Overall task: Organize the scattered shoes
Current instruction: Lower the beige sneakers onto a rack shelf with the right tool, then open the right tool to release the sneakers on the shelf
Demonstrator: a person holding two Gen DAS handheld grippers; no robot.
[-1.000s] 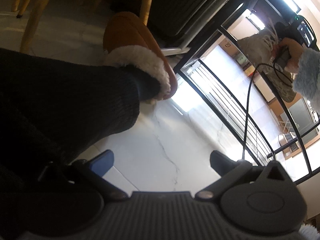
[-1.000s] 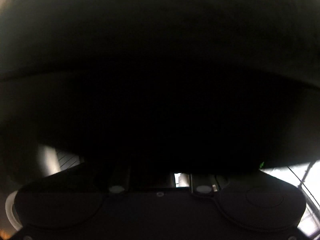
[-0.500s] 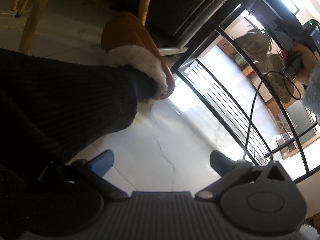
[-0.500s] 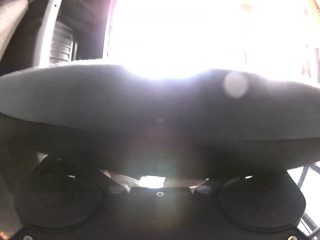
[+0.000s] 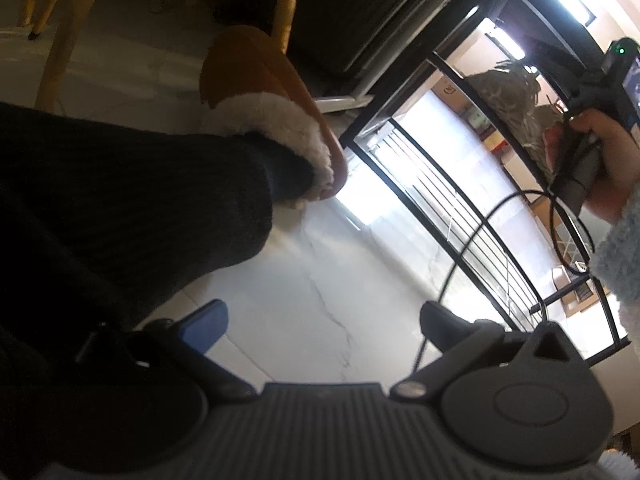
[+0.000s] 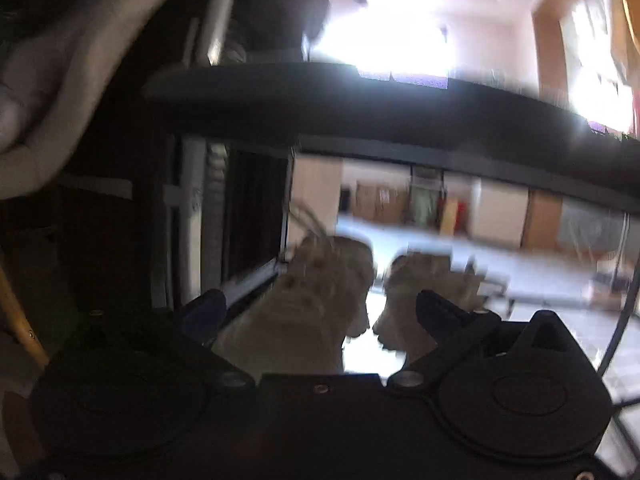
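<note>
My right tool (image 6: 318, 312) is spreading, empty, before the two fuzzy tan slippers (image 6: 316, 300) on the rack shelf (image 6: 440, 240); I'd withdraw straight back. Left tool (image 5: 322, 322) released.

The right gripper (image 6: 320, 312) has its jaws opening, spread wide with nothing pressed between them. Just ahead, two fluffy tan slippers (image 6: 320, 300) sit side by side on a black rack shelf (image 6: 360, 112), blurred, with a bright room beyond.

Fuzzy shoes (image 6: 320, 312) motion-blurred; slipper (image 5: 264, 120) toe hidden by leg (image 5: 120, 208).
</note>
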